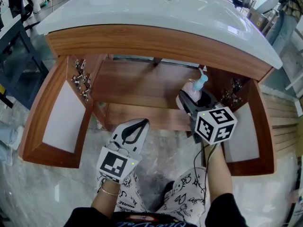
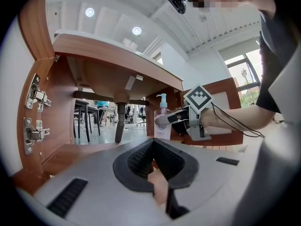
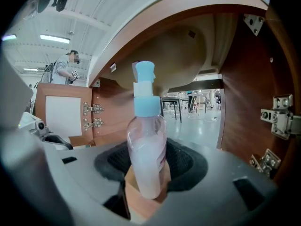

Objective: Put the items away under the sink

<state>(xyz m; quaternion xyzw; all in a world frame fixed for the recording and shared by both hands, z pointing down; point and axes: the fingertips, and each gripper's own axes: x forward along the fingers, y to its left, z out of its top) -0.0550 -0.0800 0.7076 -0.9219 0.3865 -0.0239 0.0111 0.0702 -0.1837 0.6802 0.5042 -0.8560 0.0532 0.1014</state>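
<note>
Under the white sink [image 1: 156,6], the wooden cabinet [image 1: 142,41] stands open, and right of centre the right hand-held gripper [image 3: 148,168] pinches the pump bottle [image 3: 146,140] upright at the front edge of the shelf [image 1: 137,84]. Lower left, the left hand-held gripper [image 2: 153,161] is pressed together on nothing. Best to carry the bottle deeper, keep it plumb, and seat its base flat before loosening.

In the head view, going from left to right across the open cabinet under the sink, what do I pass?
From the left: left cabinet door → left claw → pump bottle → right cabinet door.
</note>
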